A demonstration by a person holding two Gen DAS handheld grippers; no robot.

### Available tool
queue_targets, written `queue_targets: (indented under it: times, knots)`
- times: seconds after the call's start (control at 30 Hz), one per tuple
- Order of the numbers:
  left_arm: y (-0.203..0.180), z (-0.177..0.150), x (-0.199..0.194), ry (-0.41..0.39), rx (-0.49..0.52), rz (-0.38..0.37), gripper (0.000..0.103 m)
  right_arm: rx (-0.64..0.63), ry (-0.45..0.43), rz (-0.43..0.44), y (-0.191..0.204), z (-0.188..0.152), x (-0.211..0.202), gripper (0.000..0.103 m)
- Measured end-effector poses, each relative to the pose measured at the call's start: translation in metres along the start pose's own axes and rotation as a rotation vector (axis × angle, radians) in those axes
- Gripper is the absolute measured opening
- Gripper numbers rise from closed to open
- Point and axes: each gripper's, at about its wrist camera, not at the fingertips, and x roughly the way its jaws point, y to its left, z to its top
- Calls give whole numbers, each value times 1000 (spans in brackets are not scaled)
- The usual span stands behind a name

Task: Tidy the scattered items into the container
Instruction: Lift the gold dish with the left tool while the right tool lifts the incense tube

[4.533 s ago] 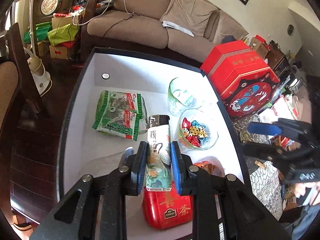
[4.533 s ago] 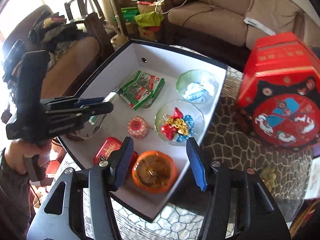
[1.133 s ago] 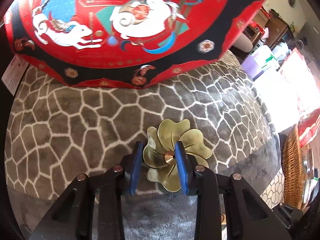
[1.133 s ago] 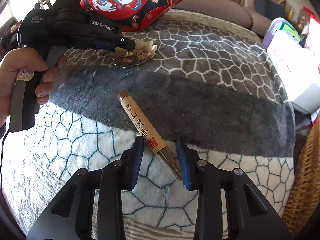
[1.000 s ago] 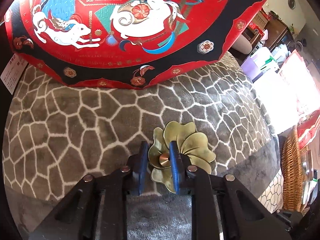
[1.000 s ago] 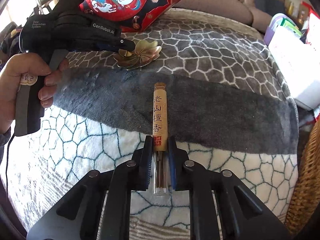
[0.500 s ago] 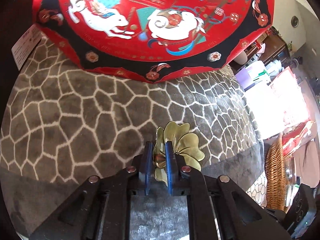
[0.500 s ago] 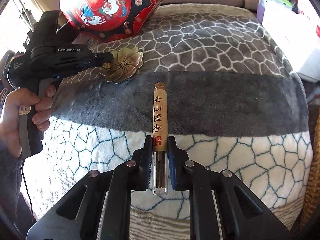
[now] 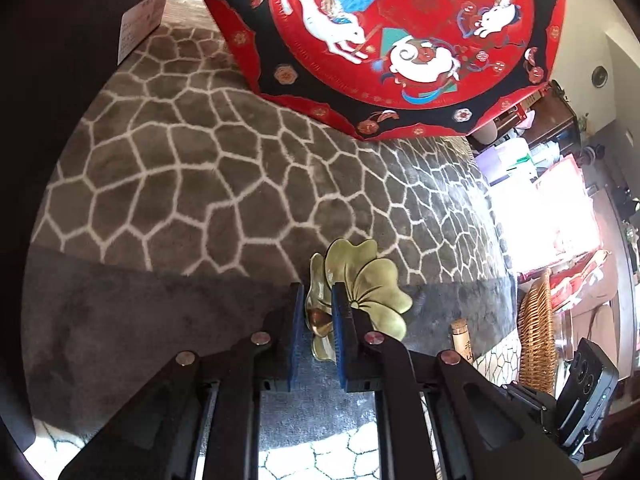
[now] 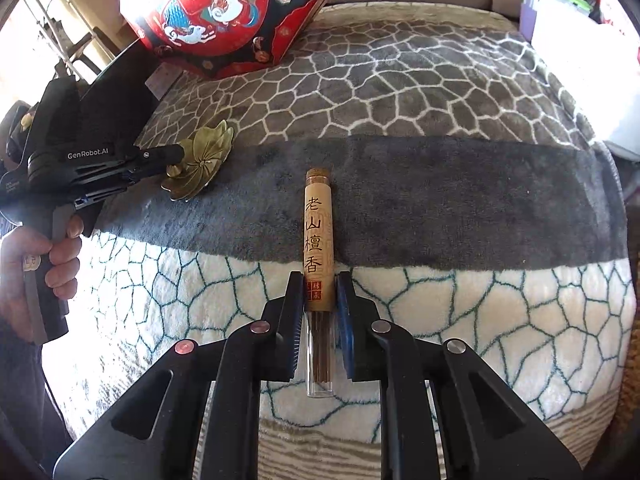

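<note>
While the left tool (image 9: 315, 322) pinches the brass dish (image 9: 360, 292), jaws easing apart, and the right tool (image 10: 318, 312) pinches the incense tube (image 10: 319, 236) at lower centre, neither has reached the container, which is out of view.

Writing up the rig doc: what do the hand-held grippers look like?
Both match: left hand-held gripper and right hand-held gripper have black angular finger arms with silver rivets and blue ribbed pads. The left one's body reads "GenRobot.AI" in white.
</note>
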Motion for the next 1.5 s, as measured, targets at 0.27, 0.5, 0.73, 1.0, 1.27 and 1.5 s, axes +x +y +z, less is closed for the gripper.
queue_targets:
  times: [0.27, 0.5, 0.73, 1.0, 1.27, 1.5]
  knots:
    - [-9, 8, 6, 40, -10, -8, 21, 0, 1, 4, 0, 0, 1, 16]
    - [-11, 1, -10, -15, 1, 23, 43, 2, 3, 2, 0, 0, 1, 16]
    - [-4, -7, -14, 10, 58, 99, 29, 6, 0, 3, -1, -1, 1, 16]
    - [-46, -7, 7, 12, 222, 288, 31, 10, 0, 9, -1, -1, 1, 16]
    - [-50, -9, 11, 19, 199, 263, 41, 15, -3, 3, 0, -1, 0, 16]
    - [-33, -3, 8, 62, 114, 193, 8, 6, -8, -19, 4, 1, 2, 16]
